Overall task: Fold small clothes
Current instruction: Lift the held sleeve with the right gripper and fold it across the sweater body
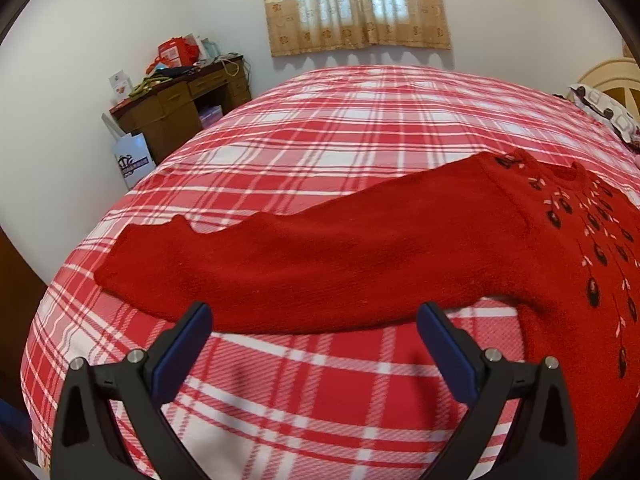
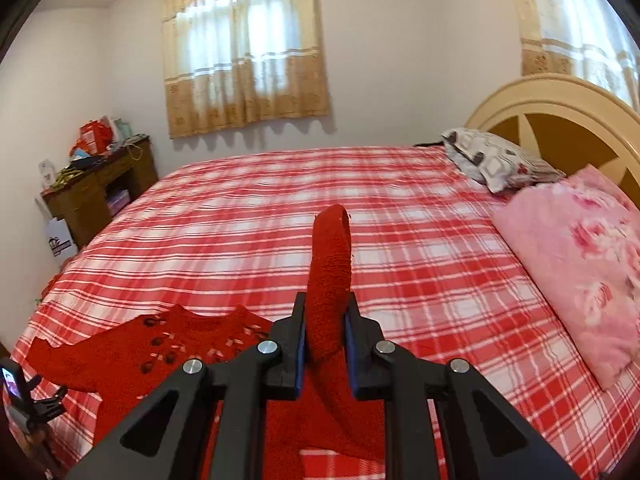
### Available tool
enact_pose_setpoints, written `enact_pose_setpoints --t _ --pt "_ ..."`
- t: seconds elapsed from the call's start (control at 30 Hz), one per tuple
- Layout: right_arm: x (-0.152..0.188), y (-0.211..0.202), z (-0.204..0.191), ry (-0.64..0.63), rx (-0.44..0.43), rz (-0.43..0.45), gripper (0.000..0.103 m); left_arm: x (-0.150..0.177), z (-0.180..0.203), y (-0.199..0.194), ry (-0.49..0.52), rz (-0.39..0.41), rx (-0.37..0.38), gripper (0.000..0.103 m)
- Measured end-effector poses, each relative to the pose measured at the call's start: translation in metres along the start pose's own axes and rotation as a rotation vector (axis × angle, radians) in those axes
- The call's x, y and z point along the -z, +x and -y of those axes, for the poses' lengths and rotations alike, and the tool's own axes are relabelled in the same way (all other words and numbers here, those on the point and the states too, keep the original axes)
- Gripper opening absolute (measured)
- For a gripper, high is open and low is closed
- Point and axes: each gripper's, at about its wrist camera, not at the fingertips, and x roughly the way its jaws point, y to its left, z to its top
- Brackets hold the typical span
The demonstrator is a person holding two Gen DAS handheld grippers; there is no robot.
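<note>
A small red knit sweater [image 1: 400, 248] with black and pink embroidery on the chest lies on the red plaid bed [image 1: 320, 140]. One sleeve [image 1: 180, 264] stretches flat to the left. My left gripper [image 1: 316, 316] is open and empty, just short of that sleeve's near edge. My right gripper [image 2: 325, 312] is shut on the other red sleeve [image 2: 330, 256], which stands up between the fingers, lifted off the bed. The sweater's body [image 2: 160, 344] lies at lower left in the right wrist view.
A pink floral folded blanket [image 2: 580, 272] and a grey patterned pillow [image 2: 492, 160] lie by the cream headboard [image 2: 560, 112]. A cluttered wooden desk [image 1: 180, 100] stands beyond the bed's far left corner. A phone on a clamp [image 2: 12, 384] sits at the left edge.
</note>
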Motion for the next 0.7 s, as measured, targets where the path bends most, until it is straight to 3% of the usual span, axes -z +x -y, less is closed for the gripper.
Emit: enact_pose_setpoints --t 0.37,0.7 --pt "-0.025 0.004 -0.087 -0.084 -0.115 0.047 0.016 0.004 -0.02 0.003 -0.03 -0.001 -0.006 0.103" --pt "-0.013 0.034 -0.177 -0.178 -0.24 0.01 0.016 0.009 -0.049 0.007 -0.075 -0.009 -0.034 0.103"
